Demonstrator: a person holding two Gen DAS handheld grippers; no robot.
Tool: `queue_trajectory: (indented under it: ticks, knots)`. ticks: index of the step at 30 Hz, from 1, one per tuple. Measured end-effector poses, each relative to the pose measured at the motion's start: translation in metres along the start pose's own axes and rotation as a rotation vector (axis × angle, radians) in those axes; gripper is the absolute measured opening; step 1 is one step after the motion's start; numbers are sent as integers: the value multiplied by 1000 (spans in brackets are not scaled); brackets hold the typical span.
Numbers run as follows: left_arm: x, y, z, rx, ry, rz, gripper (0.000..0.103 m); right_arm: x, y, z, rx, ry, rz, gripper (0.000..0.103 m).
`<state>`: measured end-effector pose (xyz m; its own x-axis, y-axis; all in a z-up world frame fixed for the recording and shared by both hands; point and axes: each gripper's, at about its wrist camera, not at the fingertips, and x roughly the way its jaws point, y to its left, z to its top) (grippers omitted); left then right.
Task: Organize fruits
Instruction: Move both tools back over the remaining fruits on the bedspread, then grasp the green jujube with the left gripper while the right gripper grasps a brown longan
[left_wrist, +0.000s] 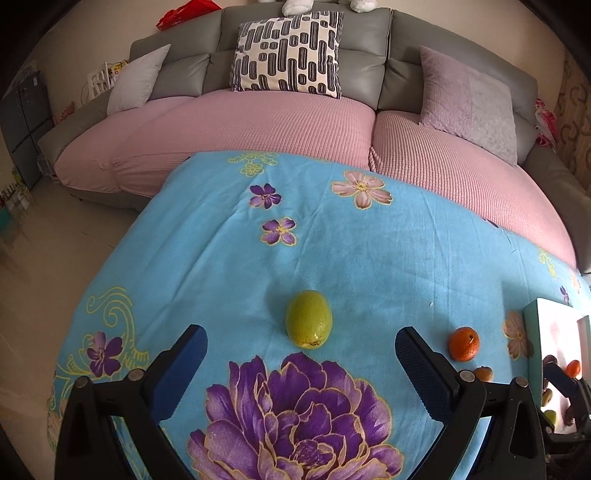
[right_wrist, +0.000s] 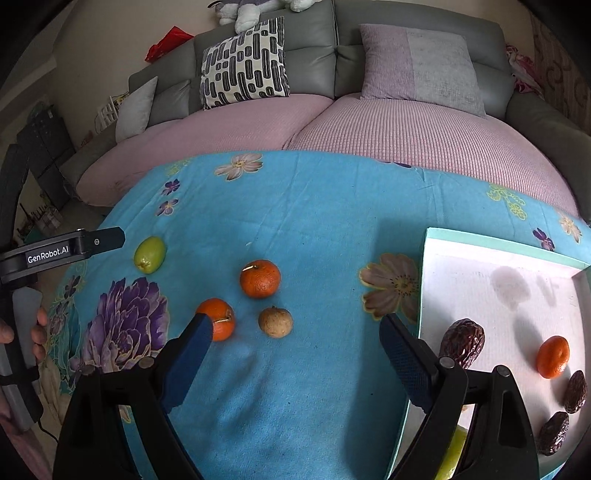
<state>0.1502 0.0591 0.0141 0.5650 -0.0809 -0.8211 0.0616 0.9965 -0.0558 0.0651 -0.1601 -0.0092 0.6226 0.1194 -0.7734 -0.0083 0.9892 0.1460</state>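
Two grippers hover over a blue floral cloth (right_wrist: 314, 221), and both have their blue-padded jaws spread wide with nothing between them. The left gripper (left_wrist: 301, 350) points at a green lemon-shaped fruit (left_wrist: 308, 318), which lies on the cloth just ahead of its fingertips and centred between them, untouched. Off to that gripper's right sits a tangerine (left_wrist: 464, 343), beyond the right finger.

The right gripper (right_wrist: 295, 332) faces three loose fruits: a tangerine (right_wrist: 260, 278) ahead, a second tangerine (right_wrist: 218, 317) partly hidden behind its left fingertip, and a small brown round fruit (right_wrist: 275, 321) between the fingers, slightly ahead of the tips. To the right of its right finger lies a shallow white tray with a teal rim (right_wrist: 480, 236), holding dark wrinkled dates (right_wrist: 461, 341), another tangerine (right_wrist: 553, 356) and a yellow-green fruit (right_wrist: 456, 454) mostly hidden behind the gripper body. Far left, a hand (right_wrist: 38, 332) holds the other gripper's handle.
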Motion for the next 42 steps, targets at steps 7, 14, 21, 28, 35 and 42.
queue_trajectory:
  ticks: [7,14,21,28,35,42]
  knots:
    - [34,2,4,-25,33,-51,89,25,9,-3,-27,45,-7,65]
    - [54,10,2,-65,70,-55,73,46,11,-7,-35,82,-9,47]
    - [60,8,1,-62,86,-65,51,52,13,-8,-36,85,11,34]
    - [60,7,1,-63,95,-67,41,48,15,-8,-39,71,19,28]
    - [45,4,6,-68,69,-82,41,33,9,-2,-21,39,5,28]
    - [17,-12,12,-47,25,-113,41,13,-2,5,9,2,-25,28]
